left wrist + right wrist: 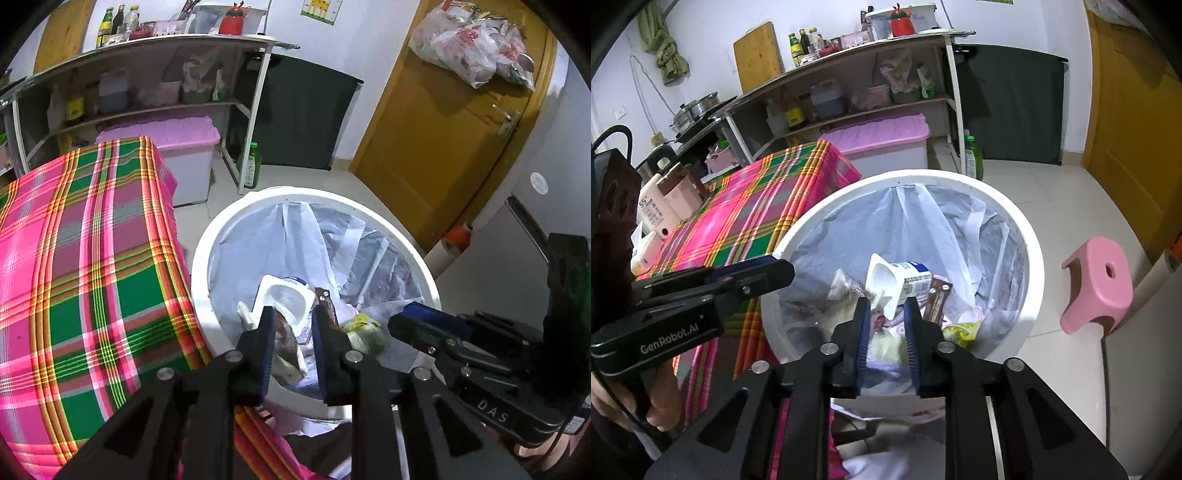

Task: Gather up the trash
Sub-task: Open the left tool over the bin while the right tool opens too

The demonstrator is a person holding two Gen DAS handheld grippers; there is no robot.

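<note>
Left gripper (293,314) narrow, wrapper (286,334) perhaps between; right gripper (887,306) narrow, empty — pink stool (1097,284) in right view only.

The bin (207,258) near rim is hidden behind the left tongs (293,325). Print on the cup (916,278) is too small to read. The stool (1097,288) legs are partly hidden.

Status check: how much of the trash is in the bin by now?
Done: a yogurt cup and wrappers lie in the lined white bin. In hand: nothing visibly gripped; the left hand-held gripper and right hand-held gripper hover over it. Left: bottles remain on the plaid table.
</note>
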